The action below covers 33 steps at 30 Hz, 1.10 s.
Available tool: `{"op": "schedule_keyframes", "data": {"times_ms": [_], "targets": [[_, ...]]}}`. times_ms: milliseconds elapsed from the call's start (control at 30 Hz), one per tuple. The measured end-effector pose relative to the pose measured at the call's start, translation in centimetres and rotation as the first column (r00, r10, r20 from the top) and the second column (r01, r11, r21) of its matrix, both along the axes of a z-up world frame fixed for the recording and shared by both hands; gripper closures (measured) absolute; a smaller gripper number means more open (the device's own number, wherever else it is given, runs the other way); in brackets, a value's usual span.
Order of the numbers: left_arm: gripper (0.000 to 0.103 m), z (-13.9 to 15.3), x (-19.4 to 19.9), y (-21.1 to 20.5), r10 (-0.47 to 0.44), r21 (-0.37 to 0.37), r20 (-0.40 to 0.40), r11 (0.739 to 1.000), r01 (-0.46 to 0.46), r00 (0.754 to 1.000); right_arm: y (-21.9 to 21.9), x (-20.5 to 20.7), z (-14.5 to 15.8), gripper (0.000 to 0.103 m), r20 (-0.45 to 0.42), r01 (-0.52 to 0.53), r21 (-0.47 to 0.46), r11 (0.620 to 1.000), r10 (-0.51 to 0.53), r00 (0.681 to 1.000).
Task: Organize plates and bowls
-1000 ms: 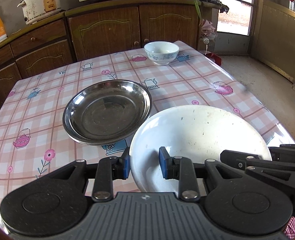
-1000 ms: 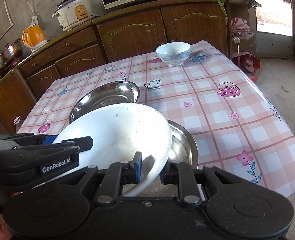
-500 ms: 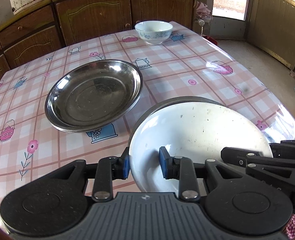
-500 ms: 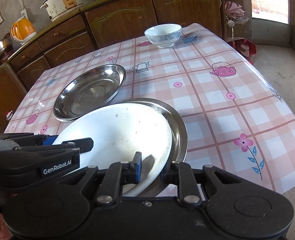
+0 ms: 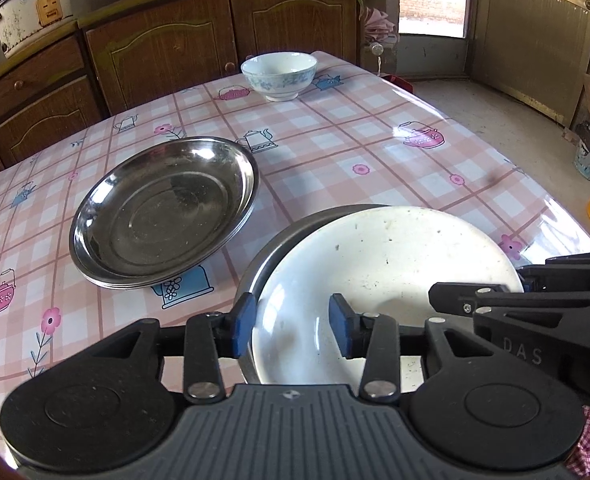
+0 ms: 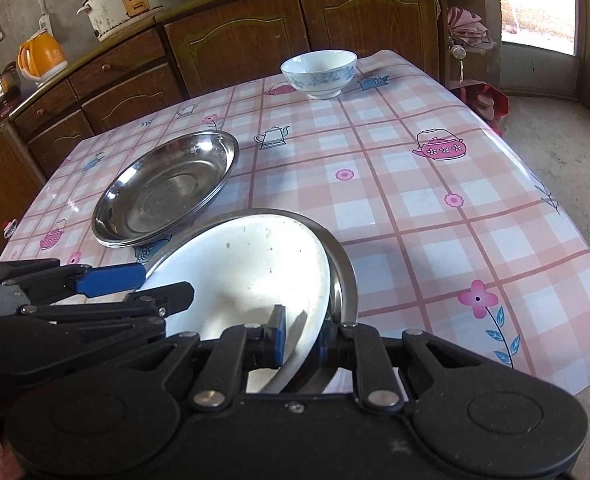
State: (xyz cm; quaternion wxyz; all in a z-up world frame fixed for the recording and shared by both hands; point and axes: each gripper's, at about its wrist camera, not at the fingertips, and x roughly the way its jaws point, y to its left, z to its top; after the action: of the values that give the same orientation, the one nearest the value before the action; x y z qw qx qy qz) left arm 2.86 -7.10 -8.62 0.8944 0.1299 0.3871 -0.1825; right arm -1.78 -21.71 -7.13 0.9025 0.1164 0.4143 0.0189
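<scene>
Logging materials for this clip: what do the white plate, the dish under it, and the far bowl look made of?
White plate: glazed ceramic or enamel, judging by the glossy sheen; which one is unclear. Dish under it: polished metal, likely stainless steel, with a mirror-like rim. Far bowl: glazed ceramic, probably porcelain, white with a blue floral band.

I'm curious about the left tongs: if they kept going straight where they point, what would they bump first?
Probably the white plate: the left tongs, now opening, straddle its near rim, so they'd slide further onto it.

Shiny metal, glazed white, glossy cloth
Ahead of the grippers: polished steel plate (image 5: 163, 210), speckled glazed white plate (image 5: 387, 280), glossy plastic tablecloth (image 5: 335, 148).
</scene>
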Motion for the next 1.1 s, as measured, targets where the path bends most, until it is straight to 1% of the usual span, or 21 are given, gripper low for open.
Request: {"op": "schedule_keyframes", "data": {"times_ms": [167, 300, 333, 400, 467, 667, 733, 767, 800, 833, 900, 967, 1000, 1033, 1100], "targets": [[0.062, 0.3, 0.1, 0.5, 0.015, -0.032, -0.013, 0.999, -0.016, 1.0, 0.5, 0.0, 0.1, 0.083, 0.006, -0.015, -0.033, 0.999, 0.015, 1.0], [0.062, 0.7, 0.0, 0.7, 0.018, -0.049, -0.007, 0.999, -0.018, 1.0, 0.8, 0.3, 0.2, 0.083, 0.005, -0.029, -0.059, 0.998, 0.029, 1.0], [0.062, 0.6, 0.0, 0.6, 0.011, -0.042, -0.003, 0.999, -0.011, 1.0, 0.9, 0.3, 0.3, 0.083, 0.005, -0.033, -0.065, 0.997, 0.034, 0.999], [0.062, 0.1, 0.0, -0.1, 0.002, 0.012, -0.006, 1.0, -0.002, 1.0, 1.0, 0.4, 0.5, 0.083, 0.006, -0.042, -0.075, 0.996, 0.042, 0.999], [0.062, -0.3, 0.0, -0.2, -0.002, 0.035, -0.001, 0.999, 0.002, 1.0, 1.1, 0.4, 0.7, 0.083, 0.009, -0.047, -0.077, 0.996, 0.048, 0.999], [0.062, -0.4, -0.1, -0.2, -0.012, 0.044, 0.004, 0.999, 0.012, 1.0, 1.1, 0.4, 1.2, 0.083, 0.005, -0.067, -0.094, 0.993, 0.067, 0.998], [0.062, -0.3, -0.1, -0.1, -0.013, 0.019, -0.008, 1.0, 0.013, 1.0, 1.3, 0.5, 1.3, 0.083, 0.002, -0.077, -0.109, 0.991, 0.078, 0.997], [0.062, -0.2, -0.1, 0.1, -0.025, -0.023, -0.024, 0.999, 0.024, 0.999, 1.4, 0.6, 1.4, 0.082, -0.001, -0.081, -0.118, 0.99, 0.082, 0.997], [0.064, 0.0, 0.0, 0.3, -0.035, -0.066, -0.043, 0.997, 0.033, 0.998, 1.3, 0.6, 1.4, 0.082, -0.001, -0.084, -0.117, 0.99, 0.084, 0.996], [0.068, 0.0, 0.1, 0.4, -0.043, -0.095, -0.053, 0.995, 0.038, 0.998, 1.3, 0.6, 1.4, 0.08, -0.004, -0.083, -0.114, 0.99, 0.083, 0.997], [0.068, -0.3, 0.4, 0.3, -0.062, -0.12, -0.077, 0.991, 0.052, 0.995, 1.1, 0.7, 1.3, 0.079, -0.01, -0.077, -0.121, 0.99, 0.077, 0.997], [0.067, -1.3, 1.2, 0.3, -0.075, -0.157, -0.148, 0.986, 0.051, 0.986, 0.9, 0.8, 1.3, 0.079, -0.016, -0.072, -0.125, 0.989, 0.071, 0.997], [0.071, -1.9, 1.6, 0.4, -0.078, -0.179, -0.183, 0.983, 0.045, 0.98, 0.8, 0.8, 1.3, 0.079, -0.016, -0.072, -0.12, 0.99, 0.07, 0.997], [0.072, -2.1, 1.7, 0.4, -0.083, -0.194, -0.193, 0.98, 0.045, 0.978, 0.7, 0.8, 1.5, 0.078, -0.013, -0.072, -0.116, 0.991, 0.071, 0.997], [0.072, -2.2, 1.5, 0.0, -0.095, -0.177, -0.181, 0.982, 0.063, 0.979, 0.6, 0.8, 1.8, 0.077, -0.006, -0.077, -0.128, 0.989, 0.077, 0.997]]}}
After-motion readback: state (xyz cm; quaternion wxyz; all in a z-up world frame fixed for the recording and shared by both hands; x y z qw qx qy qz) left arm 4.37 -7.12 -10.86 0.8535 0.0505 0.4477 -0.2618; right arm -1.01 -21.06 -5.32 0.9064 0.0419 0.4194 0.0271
